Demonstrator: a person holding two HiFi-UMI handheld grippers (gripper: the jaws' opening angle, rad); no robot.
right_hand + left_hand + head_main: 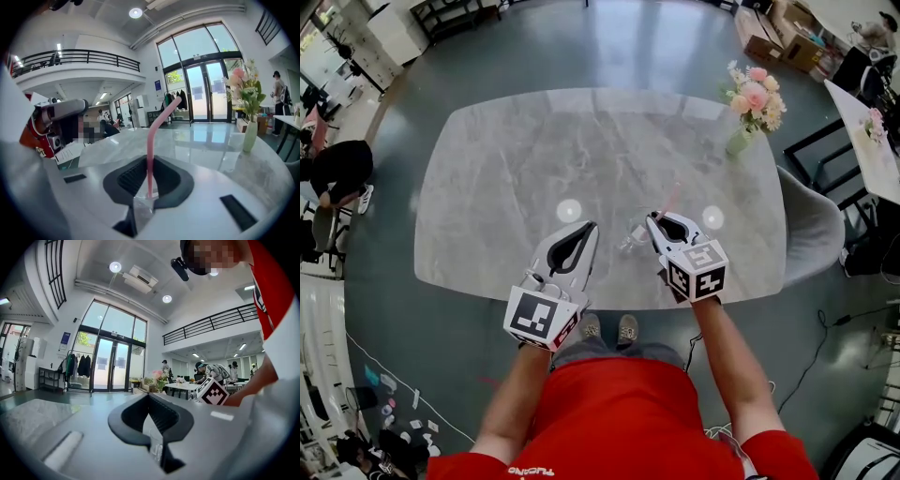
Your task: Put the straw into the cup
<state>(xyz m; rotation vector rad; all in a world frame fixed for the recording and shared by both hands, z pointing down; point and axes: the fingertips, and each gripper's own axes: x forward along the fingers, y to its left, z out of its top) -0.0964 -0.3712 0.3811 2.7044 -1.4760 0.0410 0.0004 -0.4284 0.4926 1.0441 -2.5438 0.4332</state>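
A clear plastic cup [635, 235] rests on the grey marble table [506, 169], near its front edge, between my two grippers. My right gripper [656, 221] is just right of the cup and shut on a pink bendy straw [669, 200]. In the right gripper view the straw [151, 150] rises from between the black pads [131, 177] and bends to the right at its top. My left gripper [590, 228] hovers a little left of the cup, apart from it. Its jaws meet at the tips [150, 401] and I see nothing gripped.
A vase of pink flowers [753, 101] stands at the table's far right corner. A grey chair [813, 225] sits against the right edge. The table's front edge runs just under both grippers. A person in black [337, 169] crouches on the floor far left.
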